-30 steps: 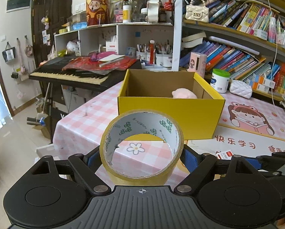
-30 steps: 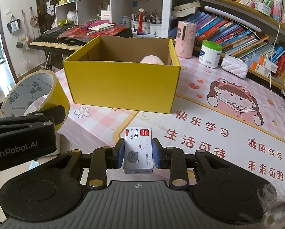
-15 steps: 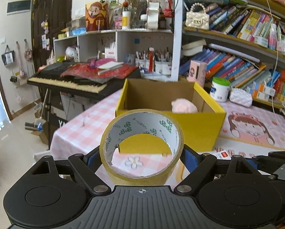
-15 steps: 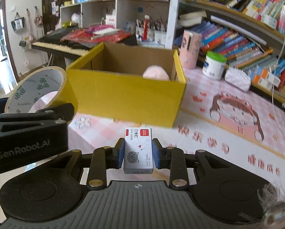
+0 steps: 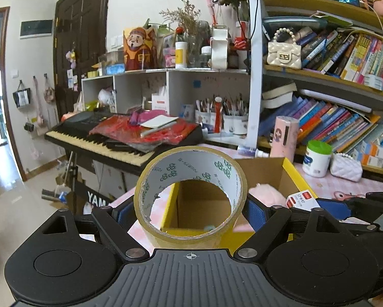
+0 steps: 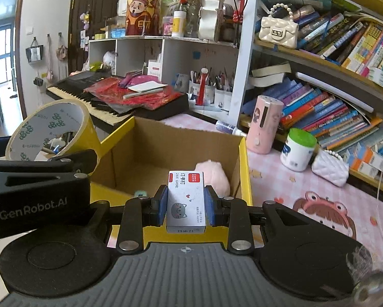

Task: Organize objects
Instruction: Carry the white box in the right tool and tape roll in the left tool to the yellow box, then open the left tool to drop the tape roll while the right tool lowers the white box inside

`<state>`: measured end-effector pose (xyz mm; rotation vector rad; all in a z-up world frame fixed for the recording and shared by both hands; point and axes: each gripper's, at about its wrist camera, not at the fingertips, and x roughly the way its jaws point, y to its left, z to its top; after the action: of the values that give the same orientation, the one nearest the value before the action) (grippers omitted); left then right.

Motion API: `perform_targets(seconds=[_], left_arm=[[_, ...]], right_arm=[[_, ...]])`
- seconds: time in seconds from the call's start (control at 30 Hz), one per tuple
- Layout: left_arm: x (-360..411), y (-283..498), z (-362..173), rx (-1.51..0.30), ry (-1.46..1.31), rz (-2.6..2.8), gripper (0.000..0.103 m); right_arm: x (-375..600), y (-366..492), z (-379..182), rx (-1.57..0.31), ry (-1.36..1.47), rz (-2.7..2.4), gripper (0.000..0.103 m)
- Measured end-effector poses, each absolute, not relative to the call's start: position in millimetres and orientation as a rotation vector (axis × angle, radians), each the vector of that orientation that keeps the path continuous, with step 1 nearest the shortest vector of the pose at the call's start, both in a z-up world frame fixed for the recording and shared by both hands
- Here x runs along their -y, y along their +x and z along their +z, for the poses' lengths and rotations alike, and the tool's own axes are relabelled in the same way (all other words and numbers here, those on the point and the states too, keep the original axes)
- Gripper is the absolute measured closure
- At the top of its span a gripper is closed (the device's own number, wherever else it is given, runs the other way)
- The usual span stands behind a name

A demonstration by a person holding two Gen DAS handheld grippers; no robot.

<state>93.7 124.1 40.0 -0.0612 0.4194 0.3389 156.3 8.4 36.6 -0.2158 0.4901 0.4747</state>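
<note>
My left gripper [image 5: 191,211] is shut on a roll of yellow-brown packing tape [image 5: 191,168], held above the near left corner of the open yellow cardboard box [image 5: 290,170]. The tape also shows at the left of the right wrist view [image 6: 50,130]. My right gripper [image 6: 185,204] is shut on a small white staple box [image 6: 186,202] with a cat drawing, held over the near edge of the yellow box [image 6: 245,168]. A pink plush toy [image 6: 214,176] lies inside the box at its right side. The staple box also shows in the left wrist view [image 5: 301,199].
The box stands on a pink checked tablecloth [image 6: 273,179]. A pink cylinder [image 6: 264,125], a green-lidded white jar [image 6: 297,149] and a white quilted pouch [image 6: 331,167] stand behind it on the right. A keyboard piano [image 5: 102,140] and bookshelves [image 5: 332,117] line the back.
Both grippers have risen and moved forward over the yellow box; the box now sits low and close, and its inside shows. Both grips are unchanged.
</note>
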Motion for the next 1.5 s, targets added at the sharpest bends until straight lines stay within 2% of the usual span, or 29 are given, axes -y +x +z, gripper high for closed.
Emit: perform_targets(seconds=[0.73, 0.97, 1.5], left_arm=[[-120.9, 188.9, 2.5, -0.605, -0.058, 0.349, 0.017], [-123.9, 205.2, -8.5, -0.657, -0.081, 0.354, 0.017], [-124.8, 230.1, -23.7, -0.721, -0.096, 0.384, 0.016]], right_arm=[[-27.9, 265.2, -10.7, -0.609, -0.398, 0.579, 0.075], [-32.2, 282.1, -20.3, -0.669, -0.445, 0.632, 0.075], [-38.7, 291.8, -25.9, -0.646, -0.56, 0.672, 0.074]])
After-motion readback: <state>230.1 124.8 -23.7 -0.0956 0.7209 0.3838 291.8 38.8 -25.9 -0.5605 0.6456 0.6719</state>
